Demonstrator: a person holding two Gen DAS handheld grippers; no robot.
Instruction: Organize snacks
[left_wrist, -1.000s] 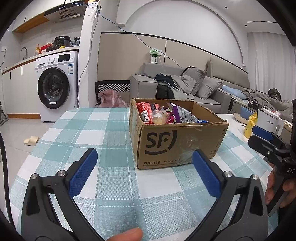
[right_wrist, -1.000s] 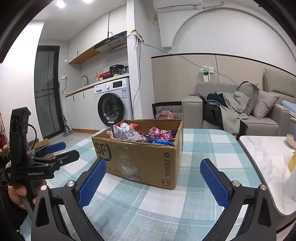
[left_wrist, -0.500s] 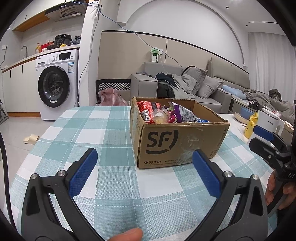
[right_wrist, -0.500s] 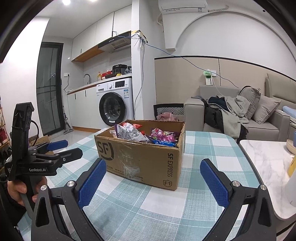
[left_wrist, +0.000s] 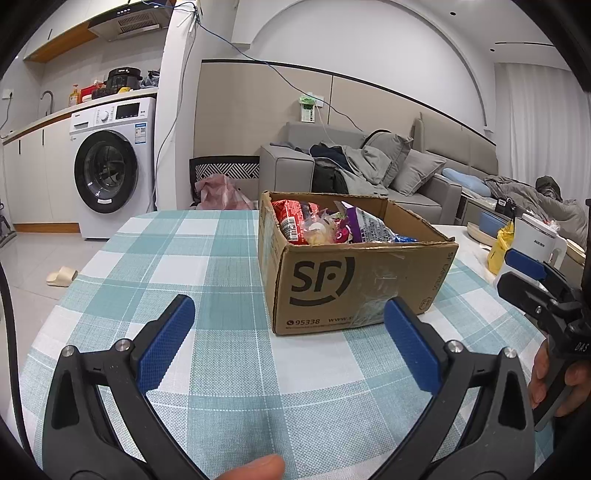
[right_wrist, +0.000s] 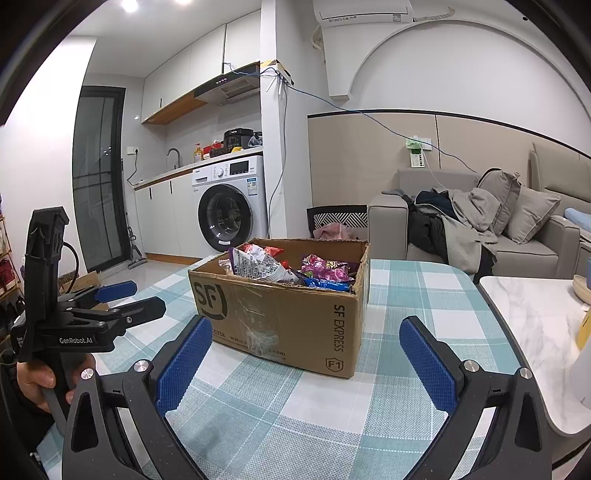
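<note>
A cardboard box (left_wrist: 354, 284) printed with SF stands on the checked tablecloth, holding several snack packets (left_wrist: 325, 225), among them red, purple and silver ones. The box (right_wrist: 291, 317) fills the middle of the right wrist view, its snack packets (right_wrist: 291, 266) showing above the rim. My left gripper (left_wrist: 286, 336) is open just short of the box's near face, nothing between its blue pads. My right gripper (right_wrist: 304, 354) is open too, facing the box's near corner. Each gripper appears in the other's view, the right gripper (left_wrist: 524, 273) and the left gripper (right_wrist: 133, 299), both held above the table.
The table (left_wrist: 207, 258) has a teal and white checked cloth. A white kettle (left_wrist: 535, 240) and a yellow bag (left_wrist: 498, 251) stand on a marble top (right_wrist: 535, 325) to the right. A washing machine (left_wrist: 110, 173) and a grey sofa (left_wrist: 369, 166) lie beyond.
Both views have crept slightly: the box sits a little lower and nearer in the right wrist view. Both grippers stay open.
</note>
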